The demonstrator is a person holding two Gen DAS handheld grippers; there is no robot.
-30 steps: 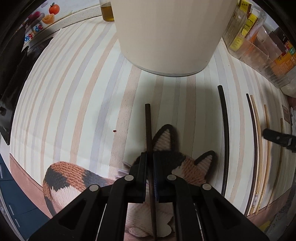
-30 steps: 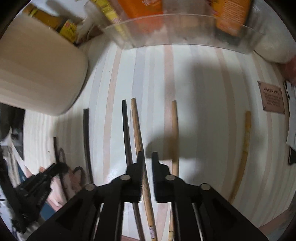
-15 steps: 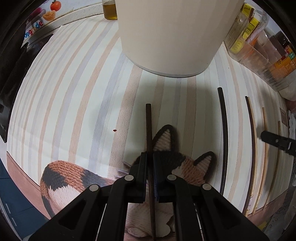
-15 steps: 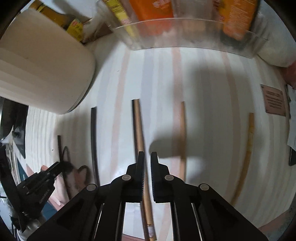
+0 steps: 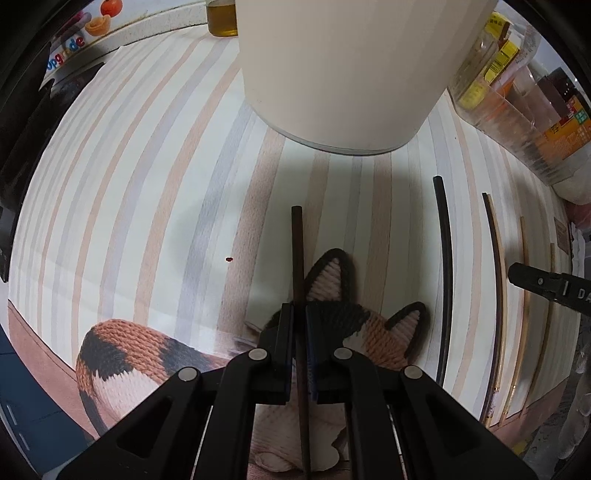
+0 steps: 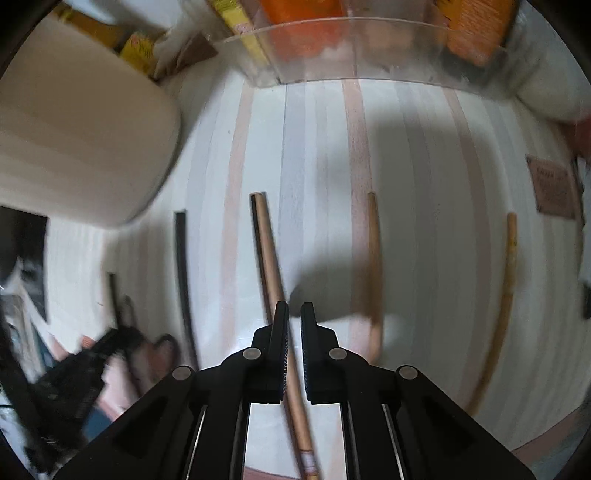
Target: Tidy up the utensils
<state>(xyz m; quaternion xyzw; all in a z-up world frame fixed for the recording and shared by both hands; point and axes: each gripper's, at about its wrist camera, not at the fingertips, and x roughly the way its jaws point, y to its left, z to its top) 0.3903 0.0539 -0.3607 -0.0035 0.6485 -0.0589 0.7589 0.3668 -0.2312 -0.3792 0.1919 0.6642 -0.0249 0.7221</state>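
Observation:
My left gripper [image 5: 300, 314] is shut on a dark brown chopstick [image 5: 297, 251] that points toward the big cream container [image 5: 340, 70]. My right gripper [image 6: 291, 314] is shut on a light wooden chopstick [image 6: 269, 254], lifted a little above the striped mat. On the mat lie a black chopstick [image 6: 181, 258], a dark one [image 6: 255, 221] beside the held stick, and two light wooden ones [image 6: 373, 258] [image 6: 508, 280]. The left wrist view shows the black chopstick [image 5: 445, 266] and a dark one [image 5: 496, 266] to the right, with my right gripper's fingertip [image 5: 532, 282] at the edge.
A clear bin of packets [image 6: 369, 55] stands at the back, also in the left wrist view [image 5: 517, 96]. The cream container [image 6: 74, 129] is at the left. A knitted cat picture [image 5: 351, 317] is printed on the striped mat [image 5: 147, 184]. An oil bottle [image 5: 221, 18] stands behind.
My right gripper has risen and pulled back with the light wooden chopstick, which now tilts away from the dark one. My left gripper has crept closer to the cream container with its chopstick.

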